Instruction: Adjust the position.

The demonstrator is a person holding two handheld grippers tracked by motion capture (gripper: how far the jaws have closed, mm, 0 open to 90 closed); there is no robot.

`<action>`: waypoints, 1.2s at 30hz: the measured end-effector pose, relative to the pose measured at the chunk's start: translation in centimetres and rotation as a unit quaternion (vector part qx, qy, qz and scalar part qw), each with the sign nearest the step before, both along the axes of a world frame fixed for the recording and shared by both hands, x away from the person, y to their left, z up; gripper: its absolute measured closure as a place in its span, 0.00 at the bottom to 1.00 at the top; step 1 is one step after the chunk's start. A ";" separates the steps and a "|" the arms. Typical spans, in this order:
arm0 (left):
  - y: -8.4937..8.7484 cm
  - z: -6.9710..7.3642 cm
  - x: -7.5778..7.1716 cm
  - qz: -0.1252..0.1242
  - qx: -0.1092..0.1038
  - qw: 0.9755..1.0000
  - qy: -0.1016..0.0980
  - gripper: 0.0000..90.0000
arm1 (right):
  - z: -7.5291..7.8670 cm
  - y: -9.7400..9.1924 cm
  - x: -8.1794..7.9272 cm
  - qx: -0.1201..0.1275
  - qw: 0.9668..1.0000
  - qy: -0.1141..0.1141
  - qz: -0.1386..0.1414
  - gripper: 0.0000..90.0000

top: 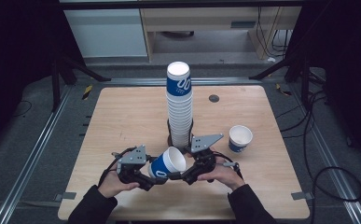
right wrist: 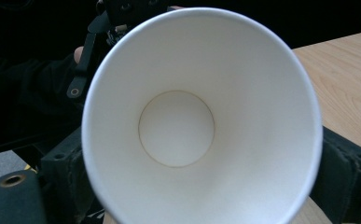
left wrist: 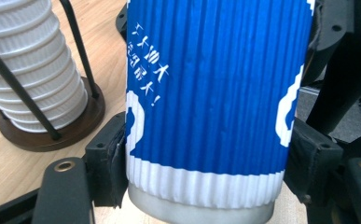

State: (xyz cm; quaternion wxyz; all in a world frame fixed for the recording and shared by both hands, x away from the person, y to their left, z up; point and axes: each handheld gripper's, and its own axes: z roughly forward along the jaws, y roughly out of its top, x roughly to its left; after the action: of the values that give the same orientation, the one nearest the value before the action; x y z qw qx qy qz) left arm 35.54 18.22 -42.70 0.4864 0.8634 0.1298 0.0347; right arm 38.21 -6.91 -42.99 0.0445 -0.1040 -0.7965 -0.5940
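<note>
A blue ribbed paper cup (top: 168,163) with a white inside hangs tilted just above the table's front middle, between both grippers. My left gripper (top: 152,179) is shut on it: in the left gripper view both pads press the blue cup (left wrist: 211,93) near its white base band. My right gripper (top: 178,175) meets it from the right. The right gripper view looks straight into the cup's mouth (right wrist: 176,128), and both jaws touch the wall below the rim. The cup hides the fingertips.
A tall stack of the same cups (top: 179,107) stands in a black wire holder with a round brown base (left wrist: 47,135) just behind the grippers. One loose cup (top: 240,138) stands upright to the right. A small black disc (top: 214,98) sits in the wooden table (top: 122,116).
</note>
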 end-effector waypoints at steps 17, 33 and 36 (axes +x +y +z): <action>-0.1 -0.4 0.0 0.003 0.016 1.000 0.000 0.24 | 0.3 -0.3 -0.1 -0.008 1.000 -0.010 -0.007 0.18; 2.7 -1.1 1.8 0.106 0.023 0.994 0.010 0.19 | 1.6 -4.3 0.8 -0.056 0.992 -0.035 -0.112 0.18; 3.1 -1.2 2.1 0.127 0.021 0.992 0.014 0.19 | 1.7 -4.9 0.9 -0.066 0.988 -0.037 -0.131 0.18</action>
State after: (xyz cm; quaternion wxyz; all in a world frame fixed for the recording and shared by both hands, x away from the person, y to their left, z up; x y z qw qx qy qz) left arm 37.63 21.33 -43.95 0.4580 0.8504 0.2440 0.0867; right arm 39.16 -11.79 -41.25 -0.0701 -0.1879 -0.8149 -0.5439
